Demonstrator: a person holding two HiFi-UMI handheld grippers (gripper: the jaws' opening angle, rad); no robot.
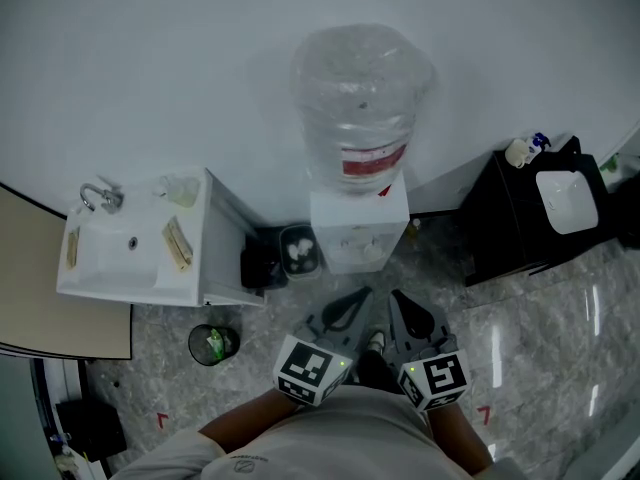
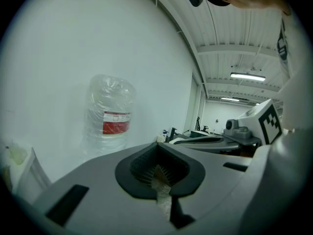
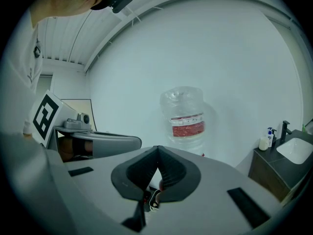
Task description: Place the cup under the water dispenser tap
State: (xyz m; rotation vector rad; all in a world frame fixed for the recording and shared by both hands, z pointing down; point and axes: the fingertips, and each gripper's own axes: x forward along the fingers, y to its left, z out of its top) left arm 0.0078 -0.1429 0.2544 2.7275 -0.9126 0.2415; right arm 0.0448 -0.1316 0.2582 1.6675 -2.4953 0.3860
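Grey jaws pressed together on your left gripper (image 1: 349, 306) | right gripper (image 1: 406, 310) closed too, empty | dispenser (image 1: 358, 230) ahead, apart

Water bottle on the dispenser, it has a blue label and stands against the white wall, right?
Not quite. The label on the water bottle is red, not blue; the head view shows it. The bottle does stand on the dispenser against the white wall.
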